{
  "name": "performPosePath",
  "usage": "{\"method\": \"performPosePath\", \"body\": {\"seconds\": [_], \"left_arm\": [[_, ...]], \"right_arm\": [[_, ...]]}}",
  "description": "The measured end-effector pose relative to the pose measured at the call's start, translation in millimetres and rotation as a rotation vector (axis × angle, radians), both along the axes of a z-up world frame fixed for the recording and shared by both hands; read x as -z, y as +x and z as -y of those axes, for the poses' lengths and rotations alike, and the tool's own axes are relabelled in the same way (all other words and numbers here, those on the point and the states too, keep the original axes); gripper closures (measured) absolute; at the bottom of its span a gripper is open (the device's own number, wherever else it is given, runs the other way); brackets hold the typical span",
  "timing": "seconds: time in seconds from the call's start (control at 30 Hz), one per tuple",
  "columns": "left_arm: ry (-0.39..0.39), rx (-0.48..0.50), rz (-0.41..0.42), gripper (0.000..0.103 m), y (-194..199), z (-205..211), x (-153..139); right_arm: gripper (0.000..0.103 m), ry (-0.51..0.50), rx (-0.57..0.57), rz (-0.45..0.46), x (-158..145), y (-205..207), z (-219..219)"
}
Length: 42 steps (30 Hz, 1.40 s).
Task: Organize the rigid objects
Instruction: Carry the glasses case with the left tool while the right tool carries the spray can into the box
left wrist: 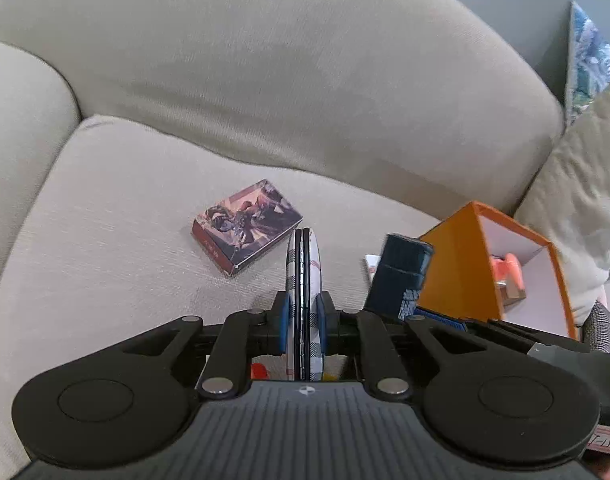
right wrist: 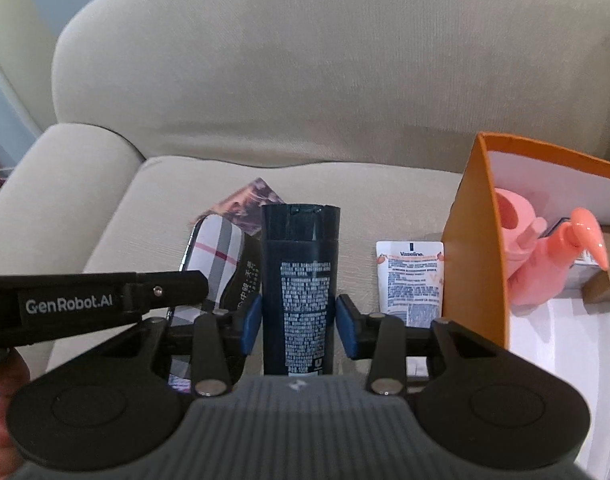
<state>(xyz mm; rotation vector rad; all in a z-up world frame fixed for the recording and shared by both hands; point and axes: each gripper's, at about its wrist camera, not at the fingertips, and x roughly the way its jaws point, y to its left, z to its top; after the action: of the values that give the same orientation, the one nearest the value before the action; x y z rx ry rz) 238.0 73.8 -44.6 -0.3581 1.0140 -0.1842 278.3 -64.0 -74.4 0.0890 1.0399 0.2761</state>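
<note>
I have both grippers loaded over the sofa seat [left wrist: 105, 240]. My left gripper [left wrist: 303, 322] is pinched nearly closed on the plaid case [left wrist: 303, 264], held edge-on between the blue pads so I see only its hinge line. My right gripper [right wrist: 298, 326] is clamped at a middling width on the dark bottle [right wrist: 299, 280], cap pointing away from me, label text facing the camera.

I judge this to be the carry step: both items gripped, neither yet in the orange box [right wrist: 473, 248], which stands open to the right with a pink pump bottle [right wrist: 545, 256] already inside.

Next I need to swing the bottle right, clear the near orange wall and lower it beside the pump bottle, then follow with the case (the left gripper's arm crosses close in front of the right, so one at a time). The card box [left wrist: 247, 226] and the Vaseline tube [right wrist: 411, 280] lie on the cushion, waiting.
</note>
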Motion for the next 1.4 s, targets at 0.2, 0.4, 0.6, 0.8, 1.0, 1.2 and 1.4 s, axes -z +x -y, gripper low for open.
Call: {"method": "performPosePath", "body": {"seconds": [0.2, 0.4, 0.6, 0.8, 1.0, 1.2, 1.4], "left_arm": [[-0.003, 0.018, 0.077, 0.088, -21, 14, -39], [-0.015, 0.083, 0.179, 0.088, -39, 46, -83], [-0.052, 0.172, 0.21, 0.088, -48, 92, -101], [-0.099, 0.272, 0.157, 0.088, -46, 149, -81], [-0.094, 0.343, 0.088, 0.088, -33, 194, -48], [-0.069, 0.362, 0.041, 0.088, -18, 212, -22], [-0.077, 0.324, -0.022, 0.088, -1, 216, 0]], "right_arm": [[0.062, 0.03, 0.023, 0.084, -38, -27, 13], [0.062, 0.049, 0.075, 0.202, -86, -60, 43], [0.062, -0.001, 0.146, 0.269, -115, -91, 86], [0.062, -0.121, 0.192, 0.169, -94, -103, 136], [0.062, -0.224, 0.186, 0.038, -43, -104, 171], [0.062, -0.238, 0.181, -0.018, -17, -86, 185], [0.062, -0.217, 0.176, -0.007, -3, -70, 195]]}}
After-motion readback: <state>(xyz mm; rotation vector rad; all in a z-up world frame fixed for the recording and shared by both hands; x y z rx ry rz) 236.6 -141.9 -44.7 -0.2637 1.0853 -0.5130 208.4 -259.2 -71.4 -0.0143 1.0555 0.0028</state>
